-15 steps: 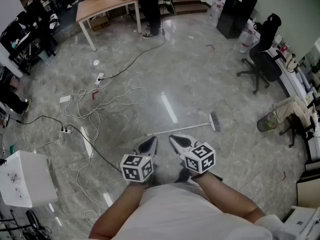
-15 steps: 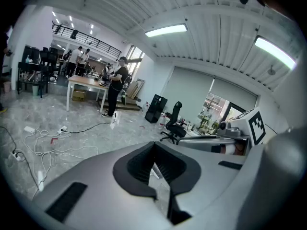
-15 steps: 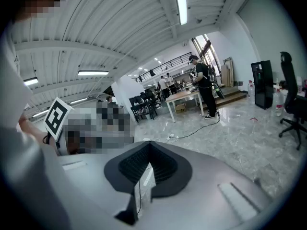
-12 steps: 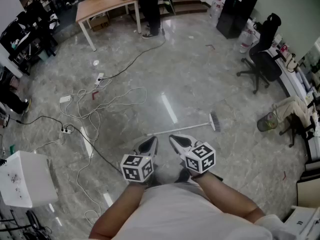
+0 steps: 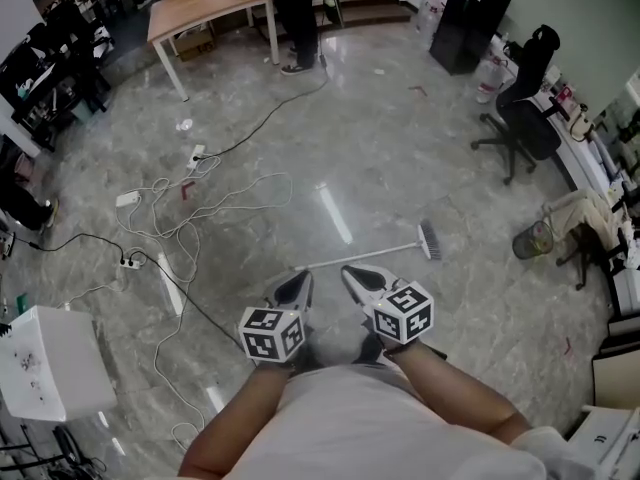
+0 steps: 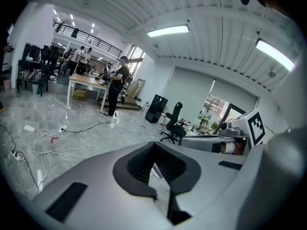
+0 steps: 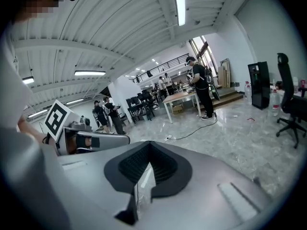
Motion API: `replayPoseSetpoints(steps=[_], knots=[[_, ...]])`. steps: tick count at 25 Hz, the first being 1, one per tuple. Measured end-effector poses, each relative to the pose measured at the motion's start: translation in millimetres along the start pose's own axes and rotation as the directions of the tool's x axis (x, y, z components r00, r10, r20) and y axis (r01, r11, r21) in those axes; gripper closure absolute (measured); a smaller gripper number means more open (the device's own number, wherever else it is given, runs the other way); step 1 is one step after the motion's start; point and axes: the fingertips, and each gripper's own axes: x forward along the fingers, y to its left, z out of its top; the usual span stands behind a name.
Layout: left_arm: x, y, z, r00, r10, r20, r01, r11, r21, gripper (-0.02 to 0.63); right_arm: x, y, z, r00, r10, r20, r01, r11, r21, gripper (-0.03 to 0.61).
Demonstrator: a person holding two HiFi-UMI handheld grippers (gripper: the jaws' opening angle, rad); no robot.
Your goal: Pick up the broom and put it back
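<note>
The broom [image 5: 372, 255] lies flat on the grey marbled floor [image 5: 400, 168], just beyond your two claws. Its pale handle runs from a free end on the left, close in front of your left claw [image 5: 293, 290], out to the bristle head [image 5: 429, 240] on the right and a little farther away. Nothing holds it.

Your left claw is fully closed with its pads meeting at the tips, and it grips nothing; only floor shows through the small gap behind the tips. Your right claw [image 5: 360, 280] is closed too and equally empty. In the head view its tip sits right by the middle of the handle, but you cannot tell from here whether it touches. Both claws point forward and somewhat down, side by side, close together without touching. Their marker cubes, left [image 5: 272, 334] and right [image 5: 403, 314], sit near your body.

To the left, white cables [image 5: 230, 193] loop loosely across the floor, well apart from the broom. At the far left stands a wooden bench [image 5: 205, 8] with a person [image 5: 298, 18] beside its right end. A black office chair [image 5: 525, 118] stands at the far right, and a black cabinet [image 5: 465, 13] is beyond it. A white box [image 5: 45, 363] sits at the near left.
</note>
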Motion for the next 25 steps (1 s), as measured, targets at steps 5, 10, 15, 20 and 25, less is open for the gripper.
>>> replayPoseSetpoints(steps=[5,10,15,20,25], knots=[[-12.3,24.7,9.9,1.000,-0.021,0.003,0.021,1.000,0.011,0.606,19.9,14.4,5.3,1.000,-0.028,0.013,0.028,1.000,0.010,0.577],[-19.9,56.0,14.1,1.000,-0.026,0.000,0.026,1.000,0.017,0.606,45.3,29.4,3.3,0.999,-0.041,0.011,0.041,0.999,0.005,0.577],[-1.5,79.7,11.7,1.000,0.001,-0.014,-0.002,1.000,-0.010,0.606,68.0,10.0,-0.3,0.999,-0.025,-0.031,0.025,1.000,-0.005,0.576],[39.8,106.3,11.7,0.997,0.065,-0.042,-0.067,0.996,-0.052,0.606,101.0,-38.4,7.8,0.997,0.025,-0.078,-0.025,1.000,0.009,0.576],[89.7,137.6,22.3,0.983,0.173,-0.062,-0.178,0.979,-0.102,0.606,150.3,-104.3,13.7,0.980,0.116,-0.164,-0.121,0.992,-0.021,0.575]])
